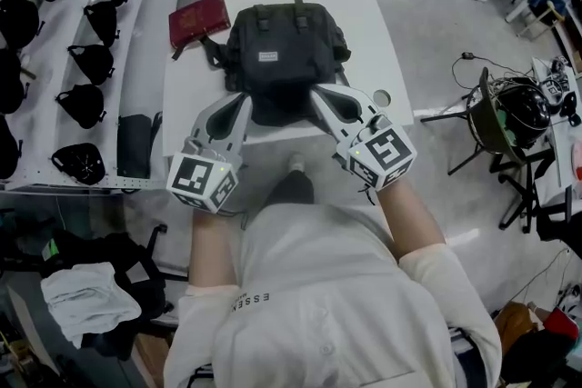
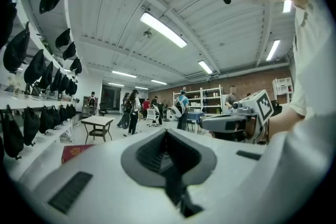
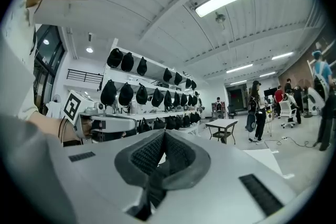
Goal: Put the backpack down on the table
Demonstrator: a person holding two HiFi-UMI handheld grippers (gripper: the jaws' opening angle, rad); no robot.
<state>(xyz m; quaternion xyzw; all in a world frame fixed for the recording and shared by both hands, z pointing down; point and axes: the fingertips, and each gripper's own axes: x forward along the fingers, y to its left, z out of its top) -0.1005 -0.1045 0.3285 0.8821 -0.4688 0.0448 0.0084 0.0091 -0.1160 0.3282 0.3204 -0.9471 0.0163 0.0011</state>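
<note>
A black backpack (image 1: 282,50) hangs upright over the near half of the white table (image 1: 382,23), its back panel facing me. My left gripper (image 1: 244,101) is shut on the backpack's lower left side and my right gripper (image 1: 318,95) on its lower right. In the left gripper view the jaws (image 2: 167,139) are closed and a thin black strap (image 2: 174,189) hangs out between them. The right gripper view shows the same: closed jaws (image 3: 164,140) with a black strap (image 3: 152,186) pinched in them. Whether the backpack's bottom touches the table is hidden.
A red pouch (image 1: 198,19) lies at the table's far left corner, and a small round object (image 1: 381,97) sits near its right front edge. White shelves with black bags (image 1: 82,59) run along the left. A stand with a helmet (image 1: 514,109) is on the right.
</note>
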